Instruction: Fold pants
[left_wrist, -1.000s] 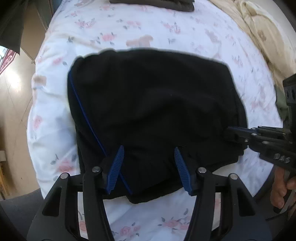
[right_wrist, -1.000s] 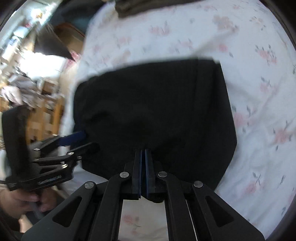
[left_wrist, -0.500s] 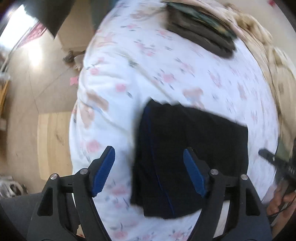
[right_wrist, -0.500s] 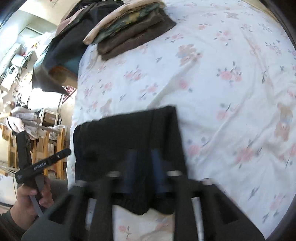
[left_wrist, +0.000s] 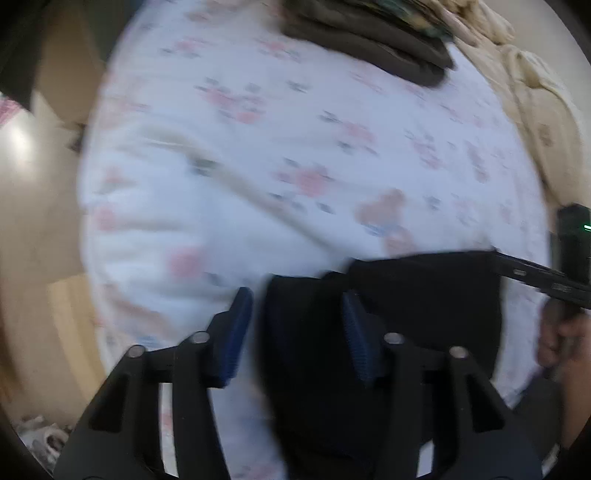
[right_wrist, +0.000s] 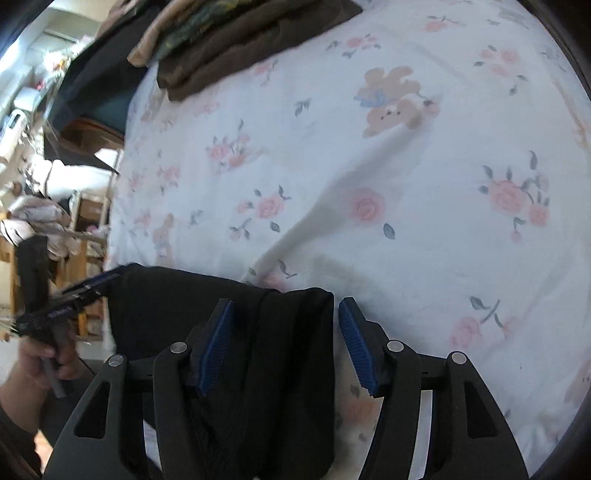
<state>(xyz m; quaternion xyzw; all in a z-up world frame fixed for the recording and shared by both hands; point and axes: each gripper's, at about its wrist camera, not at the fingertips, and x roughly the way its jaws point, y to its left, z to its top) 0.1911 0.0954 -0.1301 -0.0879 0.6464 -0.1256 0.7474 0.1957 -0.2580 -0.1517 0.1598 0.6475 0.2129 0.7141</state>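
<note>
The black pants (left_wrist: 406, 295) lie folded into a compact block on the floral bedsheet (left_wrist: 258, 166), near its front edge. My left gripper (left_wrist: 297, 314) is open, its blue pads astride the block's left edge, which lies between them. My right gripper (right_wrist: 284, 321) is open too, and the block's right edge (right_wrist: 280, 350) lies between its pads. The right gripper shows at the right in the left wrist view (left_wrist: 535, 273). The left gripper shows at the left in the right wrist view (right_wrist: 85, 288). The left wrist view is blurred.
A stack of folded dark and brown clothes (right_wrist: 236, 44) sits at the far end of the bed (right_wrist: 406, 166), also in the left wrist view (left_wrist: 369, 40). A beige blanket (left_wrist: 535, 110) lies along the right side. Wooden furniture and clutter (right_wrist: 44, 221) stand left of the bed.
The right gripper went from shut to open. Both grippers pulled back toward the near edge of the pants, so more of the bedsheet and the far clothes stack show.
</note>
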